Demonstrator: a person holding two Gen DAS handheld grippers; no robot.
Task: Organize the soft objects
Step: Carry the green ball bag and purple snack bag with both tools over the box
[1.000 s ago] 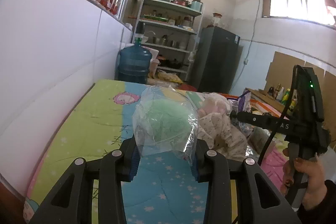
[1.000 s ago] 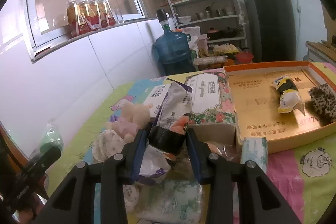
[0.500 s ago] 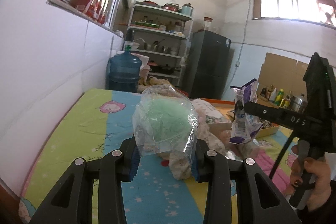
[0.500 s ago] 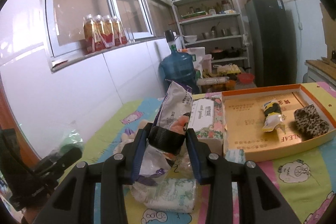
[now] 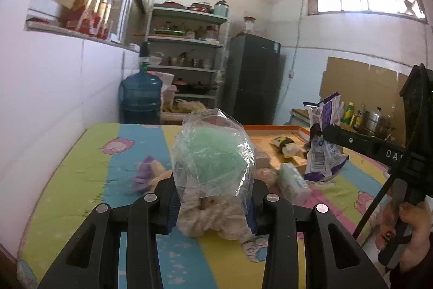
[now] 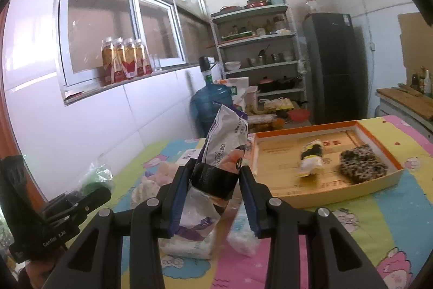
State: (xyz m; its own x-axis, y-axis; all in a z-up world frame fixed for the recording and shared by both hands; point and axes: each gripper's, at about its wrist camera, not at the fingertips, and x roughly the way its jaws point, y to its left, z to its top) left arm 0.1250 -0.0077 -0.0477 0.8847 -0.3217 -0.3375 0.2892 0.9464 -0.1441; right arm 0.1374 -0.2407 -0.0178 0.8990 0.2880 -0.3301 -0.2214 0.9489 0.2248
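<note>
**Two bags held up over the table**

The left gripper [image 5: 213, 203] is pinching a clear plastic bag [image 5: 213, 156]. Inside the bag is a soft green puff. The bag is held up in the air above the table with the colorful cloth [image 5: 89, 169].

The right gripper [image 6: 213, 197] is pinching a purple and white bag [image 6: 224, 153]. It is also held up above the table. What is inside it cannot be seen.

An orange tray [image 6: 379, 134] sits on the table to the right. In the tray lie a small yellow and black toy [image 6: 311, 157] and a spotted cloth thing [image 6: 361, 163], near each other but apart.

On the cloth below the grippers lie fluffy toys [image 5: 211, 218] and a white pack [image 6: 240, 229].

A big blue water jug [image 6: 209, 102] stands by the wall behind the table.
</note>
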